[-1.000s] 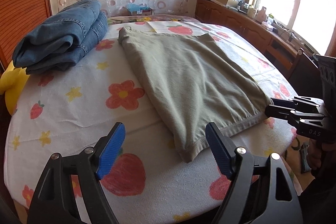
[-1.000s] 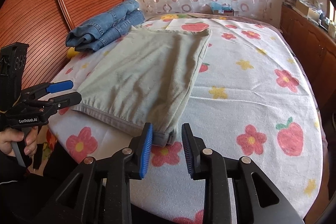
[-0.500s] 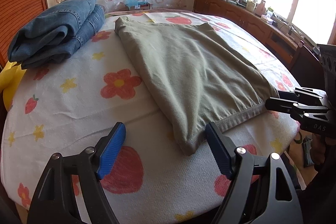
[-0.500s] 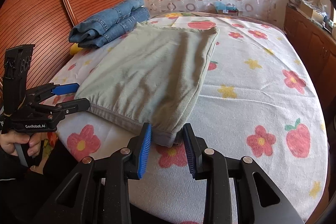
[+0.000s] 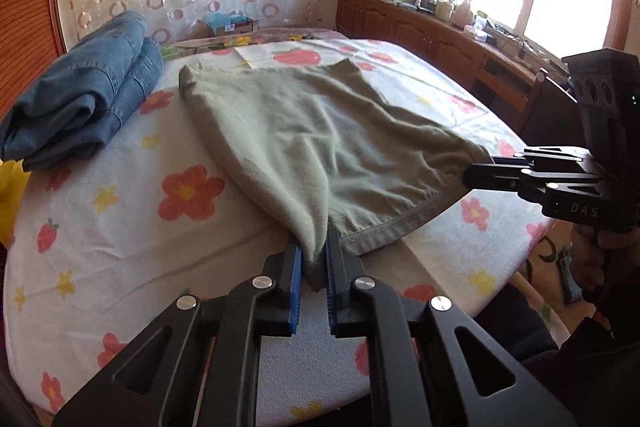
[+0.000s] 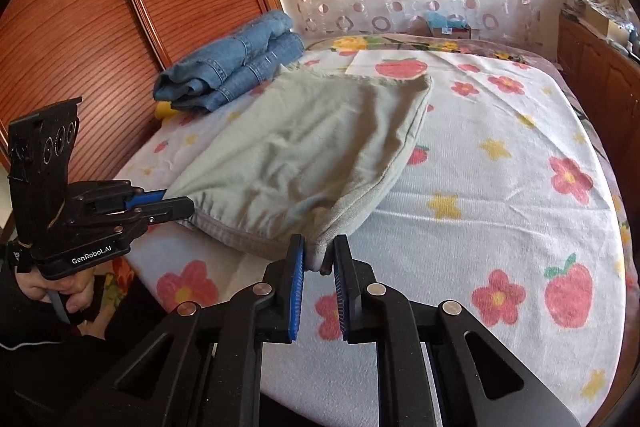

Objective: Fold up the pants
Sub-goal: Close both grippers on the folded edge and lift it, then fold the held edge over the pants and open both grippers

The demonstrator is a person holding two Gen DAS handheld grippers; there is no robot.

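Note:
Olive-green pants (image 5: 320, 135) lie folded on the flower-print bed sheet (image 5: 120, 227), waistband end toward me; they also show in the right wrist view (image 6: 304, 139). My left gripper (image 5: 314, 255) is shut on the near left waistband corner, lifted a little off the bed. My right gripper (image 6: 320, 253) is shut on the other waistband corner, also lifted. Each gripper shows in the other's view: the right one (image 5: 480, 175) and the left one (image 6: 180, 203).
A folded pile of blue jeans (image 5: 84, 95) lies at the far left of the bed, also in the right wrist view (image 6: 236, 63). A wooden headboard wall (image 6: 100, 7) stands to the left, wooden cabinets (image 5: 420, 27) under the window to the right. A yellow object (image 5: 12, 195) lies by the jeans.
Both grippers have closed on the waistband corners and raised them slightly; the left was wide open and the right half open around the cloth before. The fabric now bunches and wrinkles.

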